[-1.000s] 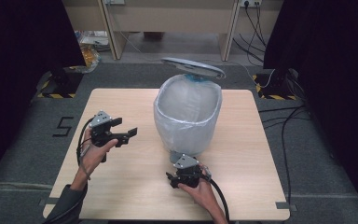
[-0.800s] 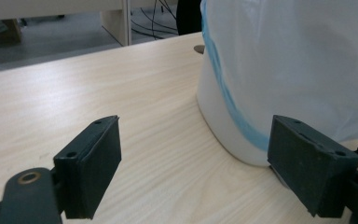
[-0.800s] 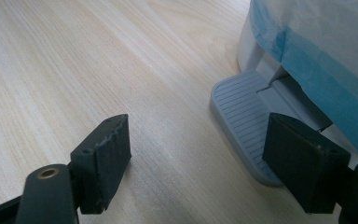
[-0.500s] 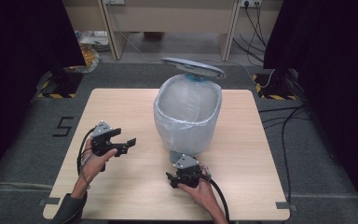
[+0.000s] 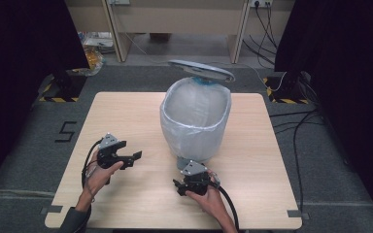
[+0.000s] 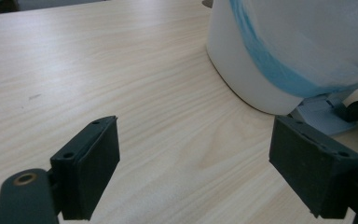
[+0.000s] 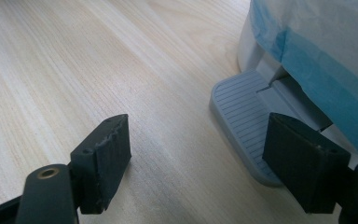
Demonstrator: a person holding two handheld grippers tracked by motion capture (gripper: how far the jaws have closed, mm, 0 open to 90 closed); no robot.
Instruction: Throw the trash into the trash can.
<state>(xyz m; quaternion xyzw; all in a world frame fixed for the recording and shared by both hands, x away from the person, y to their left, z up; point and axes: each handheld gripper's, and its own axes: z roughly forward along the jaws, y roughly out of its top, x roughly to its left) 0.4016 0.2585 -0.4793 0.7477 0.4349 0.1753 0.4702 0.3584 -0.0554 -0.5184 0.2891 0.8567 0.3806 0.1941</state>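
A white pedal bin (image 5: 196,121) lined with a pale plastic bag stands in the middle of the wooden table (image 5: 126,111), its grey lid (image 5: 201,70) raised behind it. My left gripper (image 5: 137,156) hovers low at the near left, pointing right toward the bin, open with nothing between its pads (image 6: 193,172). The left gripper view shows the bin's lower wall (image 6: 270,56) ahead on the right. My right gripper (image 5: 180,182) sits just in front of the bin, open and empty (image 7: 200,158). The bin's ribbed grey foot pedal (image 7: 244,116) lies just ahead of its right jaw.
A blue band of liner (image 7: 326,42) hangs over the bin's side above the pedal. Bare tabletop stretches to the left of the bin and between the two hands. Cables trail on the floor beyond the table's right edge (image 5: 291,126).
My left hand has come down and toward the table's near edge, still open. The right hand and the bin have stayed where they were.
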